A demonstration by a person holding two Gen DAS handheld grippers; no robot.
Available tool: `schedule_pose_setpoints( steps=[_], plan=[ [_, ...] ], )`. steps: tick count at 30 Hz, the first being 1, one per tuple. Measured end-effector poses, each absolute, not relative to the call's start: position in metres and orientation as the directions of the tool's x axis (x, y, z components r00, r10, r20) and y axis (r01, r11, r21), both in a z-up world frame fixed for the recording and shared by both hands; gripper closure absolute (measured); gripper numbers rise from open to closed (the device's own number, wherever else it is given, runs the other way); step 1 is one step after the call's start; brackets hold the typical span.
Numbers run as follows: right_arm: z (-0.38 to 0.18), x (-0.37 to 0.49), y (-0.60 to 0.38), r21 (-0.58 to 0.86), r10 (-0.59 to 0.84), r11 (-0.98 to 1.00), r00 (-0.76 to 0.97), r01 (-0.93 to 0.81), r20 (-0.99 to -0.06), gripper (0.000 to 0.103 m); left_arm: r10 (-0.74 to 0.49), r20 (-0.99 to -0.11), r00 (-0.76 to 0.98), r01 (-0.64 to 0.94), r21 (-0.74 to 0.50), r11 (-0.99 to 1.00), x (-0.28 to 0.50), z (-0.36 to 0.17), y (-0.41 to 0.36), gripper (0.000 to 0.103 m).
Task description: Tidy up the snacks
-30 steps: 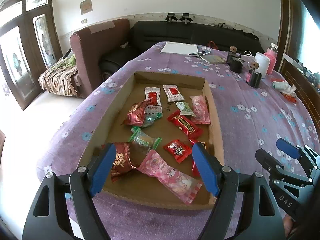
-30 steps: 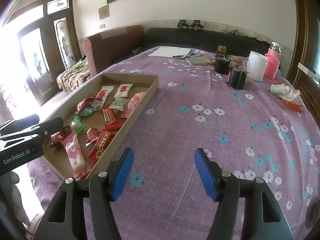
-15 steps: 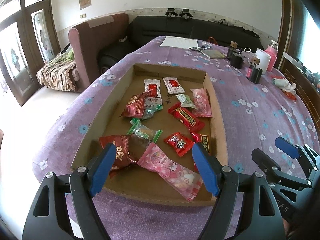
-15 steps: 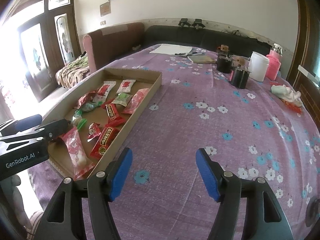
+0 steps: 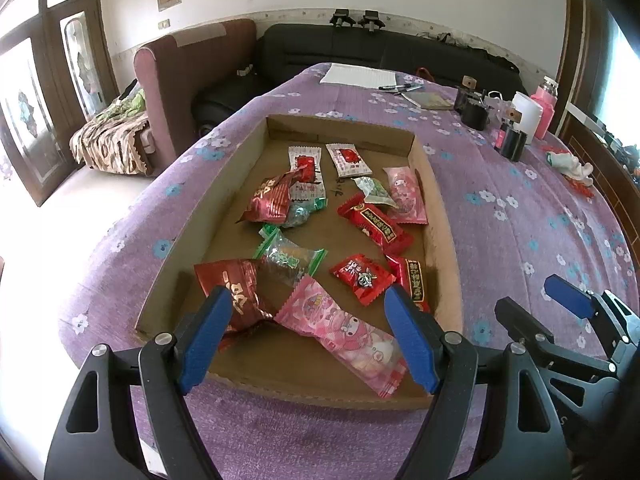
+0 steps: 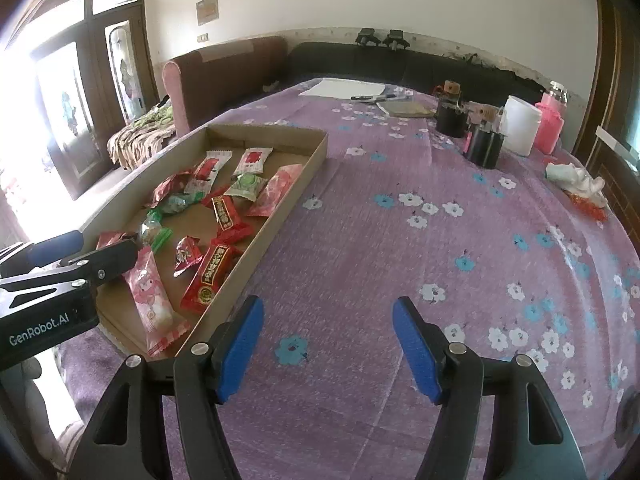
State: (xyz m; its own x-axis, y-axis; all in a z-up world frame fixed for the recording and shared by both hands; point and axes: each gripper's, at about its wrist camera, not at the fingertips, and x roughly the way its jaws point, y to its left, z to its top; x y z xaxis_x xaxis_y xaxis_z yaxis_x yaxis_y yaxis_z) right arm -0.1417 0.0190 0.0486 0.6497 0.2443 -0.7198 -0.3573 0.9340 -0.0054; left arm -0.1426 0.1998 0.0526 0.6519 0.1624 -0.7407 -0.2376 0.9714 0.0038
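— Left wrist view first: what did the left gripper [image 5: 308,336] have?
— Nothing. Its blue pads [image 5: 204,342] were spread wide above the near end of the cardboard tray [image 5: 442,240], with the long pink candy bag [image 5: 344,338] lying in the tray between them, untouched as far as I could tell.
— And the other snacks?
— All inside that tray: a dark red foil packet [image 5: 236,292] at the near left corner, a clear green-edged sweet [image 5: 290,258] just beyond it, a small red packet [image 5: 362,278] to the right, and two white sachets [image 5: 348,160] towards the far end (one partly under a crumpled red wrapper [image 5: 270,200]).
— The right gripper [image 6: 328,346]?
— Open just as wide and empty, over bare purple flowered tablecloth [image 6: 400,248], just to the right of the tray's long wall.
— Anything further off?
— A white jar [image 6: 522,124], a pink bottle [image 6: 551,124] and two black pots [image 6: 486,144] stood near the table's far right edge.
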Motion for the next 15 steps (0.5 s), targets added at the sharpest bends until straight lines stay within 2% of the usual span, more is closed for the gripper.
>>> schedule_pose_setpoints(
  steps=[15],
  plan=[
    [0.0429,-0.1418,0.0213,-0.006,0.237,0.936,0.641,-0.353,-0.73,0.034,0.16,-0.744,0.648,-0.237,0.002,0.971,-0.1433,0.0511,0.2007,0.024]
  ],
)
